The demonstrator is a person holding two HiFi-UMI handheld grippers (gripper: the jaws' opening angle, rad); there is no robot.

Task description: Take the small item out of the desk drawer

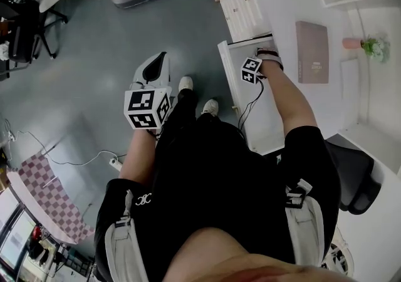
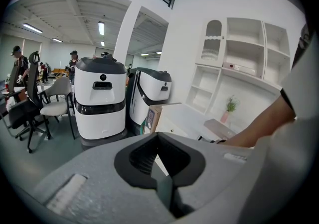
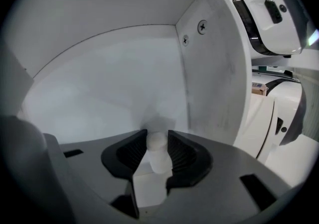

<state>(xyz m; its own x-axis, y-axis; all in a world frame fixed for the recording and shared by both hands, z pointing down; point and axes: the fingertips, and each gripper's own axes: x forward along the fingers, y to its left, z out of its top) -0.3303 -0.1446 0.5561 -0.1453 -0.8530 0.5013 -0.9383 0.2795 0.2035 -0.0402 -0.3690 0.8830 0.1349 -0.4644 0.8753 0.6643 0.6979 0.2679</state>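
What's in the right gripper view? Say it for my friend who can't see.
The right gripper pinches a small white item standing inside a white drawer. A white machine shows beyond the drawer's side wall.

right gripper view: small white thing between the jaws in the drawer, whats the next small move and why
Probably close the right gripper fully before lifting. The small white item stands upright on the drawer floor between the pads, which sit right at its sides, but I cannot tell that they press yet; lifting now might leave it behind.
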